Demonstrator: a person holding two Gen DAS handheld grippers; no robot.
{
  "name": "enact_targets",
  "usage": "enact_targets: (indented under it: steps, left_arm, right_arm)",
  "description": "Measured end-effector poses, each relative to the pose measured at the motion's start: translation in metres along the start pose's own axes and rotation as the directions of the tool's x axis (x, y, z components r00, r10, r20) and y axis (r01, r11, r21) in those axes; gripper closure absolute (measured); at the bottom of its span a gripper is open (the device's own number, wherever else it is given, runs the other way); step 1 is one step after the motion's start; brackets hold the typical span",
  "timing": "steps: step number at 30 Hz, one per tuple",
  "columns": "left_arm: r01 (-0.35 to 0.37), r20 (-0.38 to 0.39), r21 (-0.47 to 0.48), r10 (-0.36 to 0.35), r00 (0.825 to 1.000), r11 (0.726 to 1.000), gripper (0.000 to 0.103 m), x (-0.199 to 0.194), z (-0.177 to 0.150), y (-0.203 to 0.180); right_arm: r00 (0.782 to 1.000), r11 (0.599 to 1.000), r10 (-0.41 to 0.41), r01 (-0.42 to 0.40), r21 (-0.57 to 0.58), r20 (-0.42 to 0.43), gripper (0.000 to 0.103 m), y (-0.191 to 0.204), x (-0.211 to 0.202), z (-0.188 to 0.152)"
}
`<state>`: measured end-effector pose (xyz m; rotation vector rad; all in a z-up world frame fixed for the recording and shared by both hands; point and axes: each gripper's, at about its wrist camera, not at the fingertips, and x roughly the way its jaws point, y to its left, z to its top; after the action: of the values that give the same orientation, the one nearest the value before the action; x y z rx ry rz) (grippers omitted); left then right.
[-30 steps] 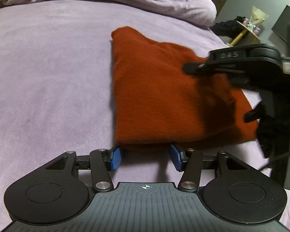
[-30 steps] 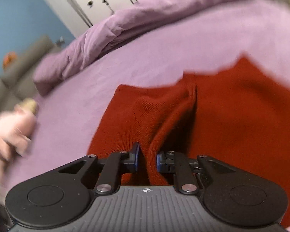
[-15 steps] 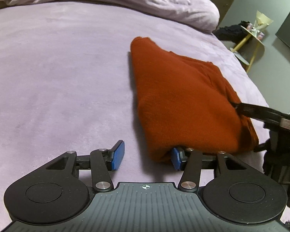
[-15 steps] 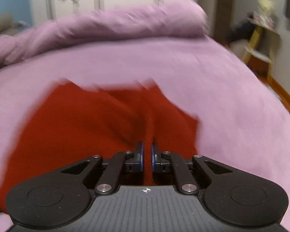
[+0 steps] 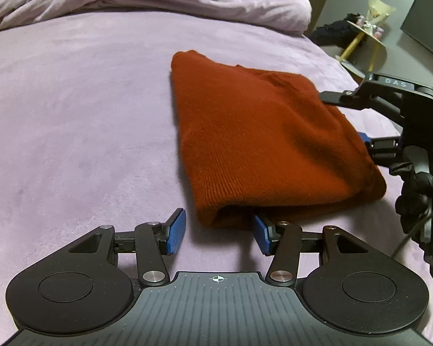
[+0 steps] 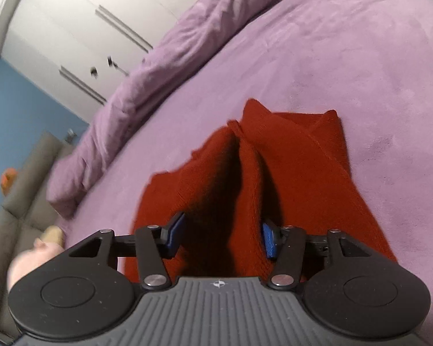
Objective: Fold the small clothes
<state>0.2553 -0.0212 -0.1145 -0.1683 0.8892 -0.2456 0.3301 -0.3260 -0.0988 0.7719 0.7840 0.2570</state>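
Soft lilac plush bedspread (image 5: 72, 109) carries one folded rust-red ribbed knit garment (image 5: 259, 144) lying flat near its middle, with two black blue-padded tongs at its edges, left gripper (image 5: 218, 232) and right gripper (image 6: 222, 232), both spread apart, clamping nothing.

A lilac bedspread (image 5: 72, 109) covers the bed, with a rumpled duvet (image 5: 158, 0) heaped along its far edge. White wardrobe doors (image 6: 80, 28) stand behind, beside a blue wall (image 6: 20, 109). A grey sofa (image 6: 23, 196) sits below. A small yellow-legged side table (image 5: 363, 37) stands near a dark screen (image 5: 427, 20).
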Motion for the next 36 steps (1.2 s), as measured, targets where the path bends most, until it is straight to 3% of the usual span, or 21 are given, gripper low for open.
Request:
enact_targets:
  steps: [5, 9, 11, 12, 15, 16, 18, 20, 23, 25, 28, 31, 33, 36]
  left_arm:
    - [-0.001, -0.003, -0.039, 0.001, 1.000, 0.999, 0.048, 0.003, 0.002, 0.006]
    - [0.000, -0.005, -0.034, 0.000, 1.000, 0.999, 0.047, 0.007, 0.005, 0.002]
    - [-0.004, -0.008, -0.028, 0.003, 1.000, 1.000, 0.047, 0.009, 0.006, 0.000]
    - [-0.006, -0.009, -0.026, 0.006, 1.000, 1.000, 0.047, 0.010, 0.006, -0.002]
    - [-0.011, -0.010, -0.018, 0.011, 1.000, 1.000, 0.047, 0.007, 0.008, -0.004]
    - [-0.014, -0.003, -0.017, 0.014, 1.000, 1.000, 0.047, 0.005, 0.008, -0.004]
    - [-0.019, 0.012, -0.015, 0.019, 1.000, 1.000, 0.047, 0.003, 0.009, -0.003]
    - [-0.008, 0.007, -0.027, 0.008, 1.000, 1.000, 0.046, 0.003, 0.010, -0.002]
    - [0.016, -0.012, -0.054, -0.017, 1.000, 0.998, 0.045, 0.008, 0.009, -0.004]
    - [0.020, -0.016, -0.064, -0.021, 1.000, 0.998, 0.048, 0.009, 0.010, -0.003]
    - [0.024, -0.017, -0.076, -0.025, 1.000, 0.997, 0.048, 0.007, 0.012, 0.000]
    - [0.032, -0.016, -0.090, -0.033, 0.999, 0.995, 0.050, 0.006, 0.011, 0.002]
    - [0.036, -0.009, -0.092, -0.037, 0.999, 0.995, 0.051, 0.007, 0.011, -0.002]
    - [0.039, -0.013, -0.087, -0.041, 0.999, 0.995, 0.053, 0.010, 0.010, -0.010]
  right_arm:
    - [0.993, 0.975, 0.114, -0.111, 0.195, -0.008, 0.047, -0.028, 0.003, -0.002]
    - [0.996, 0.998, 0.063, -0.062, 0.020, -0.065, 0.046, 0.000, 0.012, -0.007]
    - [0.997, 0.994, -0.010, 0.001, -0.109, -0.075, 0.067, 0.021, 0.019, -0.012]
    - [0.995, 0.980, -0.072, 0.058, -0.188, -0.068, 0.084, 0.033, 0.023, -0.015]
    - [0.978, 0.911, -0.211, 0.193, -0.365, -0.009, 0.088, 0.058, 0.024, -0.023]
    - [0.968, 0.865, -0.244, 0.243, -0.438, 0.056, 0.088, 0.070, 0.017, -0.026]
    - [0.949, 0.792, -0.254, 0.314, -0.524, 0.186, 0.088, 0.087, 0.002, -0.032]
    - [0.926, 0.749, -0.270, 0.375, -0.546, 0.265, 0.088, 0.091, -0.010, -0.036]
    - [0.882, 0.679, -0.372, 0.470, -0.564, 0.288, 0.088, 0.073, 0.000, -0.040]
    - [0.873, 0.659, -0.415, 0.483, -0.576, 0.258, 0.082, 0.051, 0.012, -0.045]
    - [0.895, 0.728, -0.348, 0.445, -0.521, 0.278, 0.064, 0.037, -0.007, -0.047]
    - [0.920, 0.874, -0.304, 0.373, -0.311, 0.249, 0.059, 0.017, -0.054, -0.047]
    - [0.936, 0.944, -0.258, 0.297, -0.144, 0.239, 0.059, -0.003, -0.086, -0.057]
    - [0.966, 0.984, -0.178, 0.176, 0.024, 0.189, 0.058, -0.028, -0.108, -0.073]
